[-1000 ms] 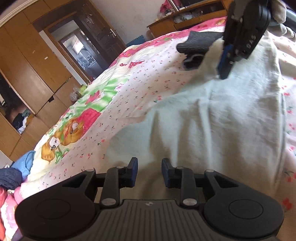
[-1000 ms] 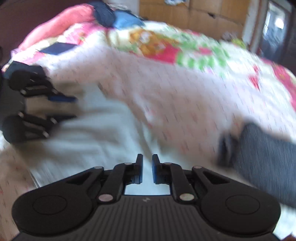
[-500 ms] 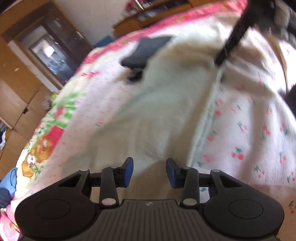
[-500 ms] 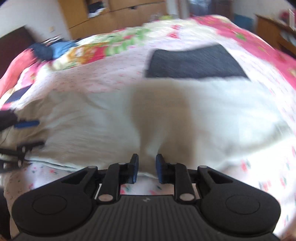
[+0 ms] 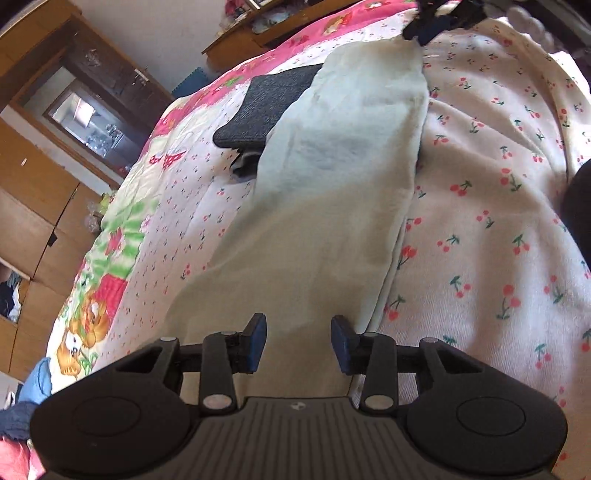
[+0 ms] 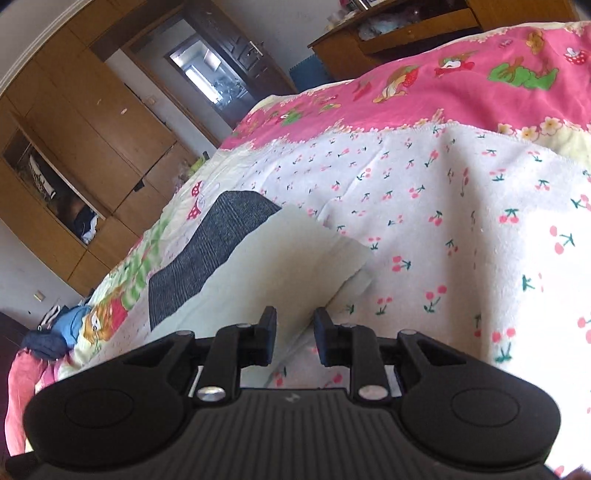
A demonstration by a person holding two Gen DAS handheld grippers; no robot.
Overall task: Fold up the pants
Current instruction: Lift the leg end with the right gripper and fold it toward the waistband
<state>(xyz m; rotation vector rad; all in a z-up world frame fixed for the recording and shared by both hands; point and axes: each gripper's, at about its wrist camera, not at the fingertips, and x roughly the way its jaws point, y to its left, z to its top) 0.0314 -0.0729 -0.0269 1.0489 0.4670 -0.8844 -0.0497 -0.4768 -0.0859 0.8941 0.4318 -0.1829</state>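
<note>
Pale cream pants (image 5: 332, 177) lie stretched out along the bed, folded lengthwise into a long strip. My left gripper (image 5: 298, 345) is open and empty, just above the strip's near end. My right gripper (image 6: 294, 339) is open and empty over the strip's other end (image 6: 288, 258). In the left wrist view the right gripper (image 5: 439, 22) shows at the pants' far end. A dark grey folded garment (image 5: 266, 103) lies beside the pants, partly under them; it also shows in the right wrist view (image 6: 207, 251).
The bed has a white cherry-print cover (image 5: 498, 184) with a pink cartoon border (image 6: 443, 85). Wooden wardrobes (image 6: 92, 122) and a dark door (image 6: 229, 62) stand beyond it. Blue and dark clothes (image 6: 55, 332) are piled at the bed's far corner.
Both grippers have swung to the two ends of the pants. The pants now lie as a narrower strip. Both grippers' jaws stand wider apart than a second ago.
</note>
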